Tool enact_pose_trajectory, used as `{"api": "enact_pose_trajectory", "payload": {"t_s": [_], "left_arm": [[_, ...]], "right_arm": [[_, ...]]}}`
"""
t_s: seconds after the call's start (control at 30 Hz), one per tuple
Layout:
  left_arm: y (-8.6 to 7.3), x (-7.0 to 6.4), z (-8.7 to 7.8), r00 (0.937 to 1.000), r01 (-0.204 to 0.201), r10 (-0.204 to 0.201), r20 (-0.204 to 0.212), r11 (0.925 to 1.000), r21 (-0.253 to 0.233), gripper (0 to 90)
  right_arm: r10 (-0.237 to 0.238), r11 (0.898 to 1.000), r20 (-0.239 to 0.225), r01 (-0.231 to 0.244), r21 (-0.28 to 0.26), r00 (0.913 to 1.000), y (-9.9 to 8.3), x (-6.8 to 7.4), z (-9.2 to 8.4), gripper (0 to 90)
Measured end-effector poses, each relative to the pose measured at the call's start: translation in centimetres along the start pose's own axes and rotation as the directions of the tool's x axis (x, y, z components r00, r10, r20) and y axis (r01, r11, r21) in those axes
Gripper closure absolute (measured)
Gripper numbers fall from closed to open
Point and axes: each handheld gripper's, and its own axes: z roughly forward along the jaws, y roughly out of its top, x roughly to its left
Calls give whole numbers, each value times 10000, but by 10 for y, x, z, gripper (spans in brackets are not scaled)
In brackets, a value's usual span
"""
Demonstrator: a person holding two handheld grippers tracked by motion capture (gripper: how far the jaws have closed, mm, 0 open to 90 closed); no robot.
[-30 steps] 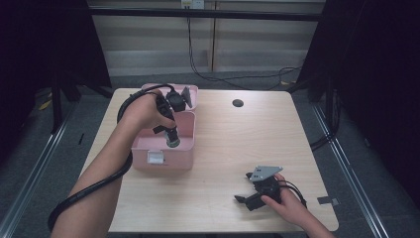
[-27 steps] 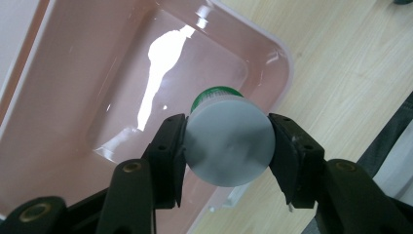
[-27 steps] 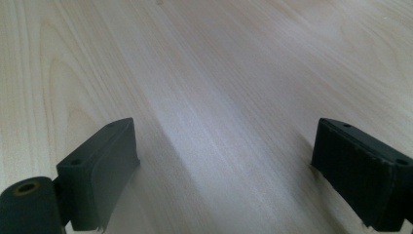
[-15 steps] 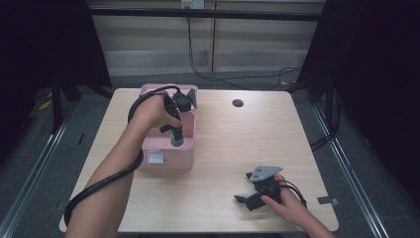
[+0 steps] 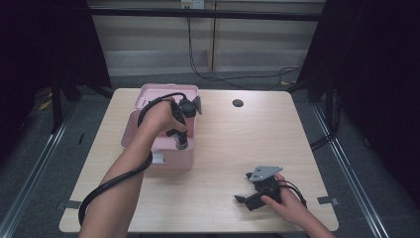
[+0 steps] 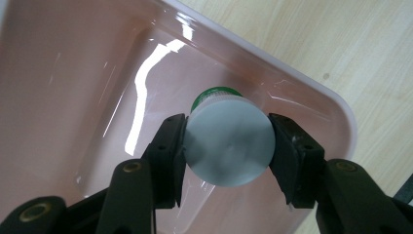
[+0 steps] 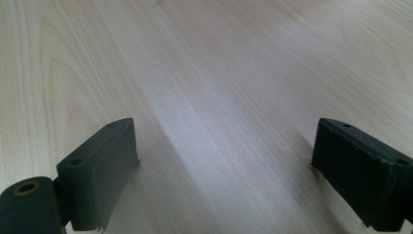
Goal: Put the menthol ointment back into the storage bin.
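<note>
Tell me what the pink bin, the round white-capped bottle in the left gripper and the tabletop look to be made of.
Pink rectangular bin: probably moulded plastic, glossy, with bright streaks of glare and rounded corners.
Round white-capped bottle with a green band, clamped in the left gripper: the cap looks like matt plastic, dull and smooth; the body is hidden.
Pale tabletop: wood or wood-look laminate, with straight grain lines and a soft sheen.

Dim dark surroundings, evenly lit table [image 5: 223, 148]; white glare streaks on pink bin [image 6: 73, 73], soft blurred close-ups
</note>
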Motion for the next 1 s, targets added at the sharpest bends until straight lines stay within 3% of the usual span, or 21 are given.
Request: {"api": "enact_pose_trajectory", "payload": {"t_s": [0.3,0.73,1.0], "left_arm": [[4,0,12,9998,-178,178,-96,9998,12,506],[5,3,30,9952,-948,948,-236,9955,0,506],[6,4,36,9950,-985,986,-176,9951,63,506]], "right_arm": [[-15,10000,5,15,-6,10000,0,0,0,89],[-13,10000,6,13,-19,10000,0,0,0,89],[-5,10000,9,5,-12,10000,0,0,0,89]]}}
